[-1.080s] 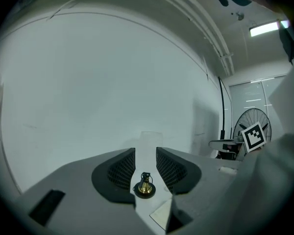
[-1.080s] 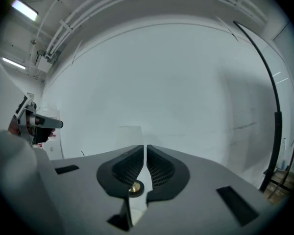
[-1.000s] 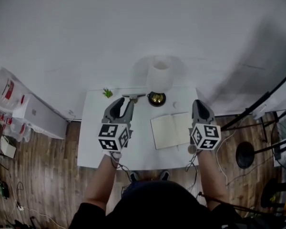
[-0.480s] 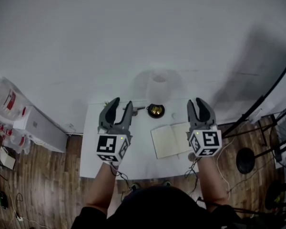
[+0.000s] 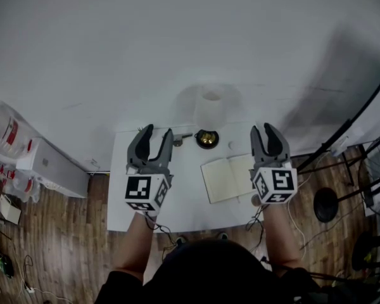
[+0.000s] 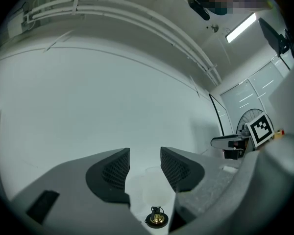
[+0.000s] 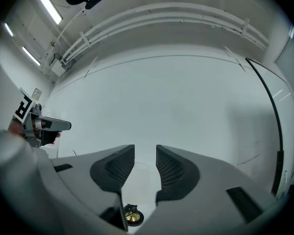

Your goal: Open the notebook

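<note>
White table point(image 5: 177, 198) by a pale wall, w/ the notebook point(image 5: 231, 177) lying open on its right half (pages up), near a small brass bell point(image 5: 206, 139). Left gripper point(image 5: 157, 132) and right gripper point(image 5: 262, 129) hover above the table, jaws apart, just been opening, nothing btwn them.

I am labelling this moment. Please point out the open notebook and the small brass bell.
notebook point(image 5: 223, 178), head view, on its left page.
brass bell point(image 5: 207, 138), head view, on its gold dome.
</note>
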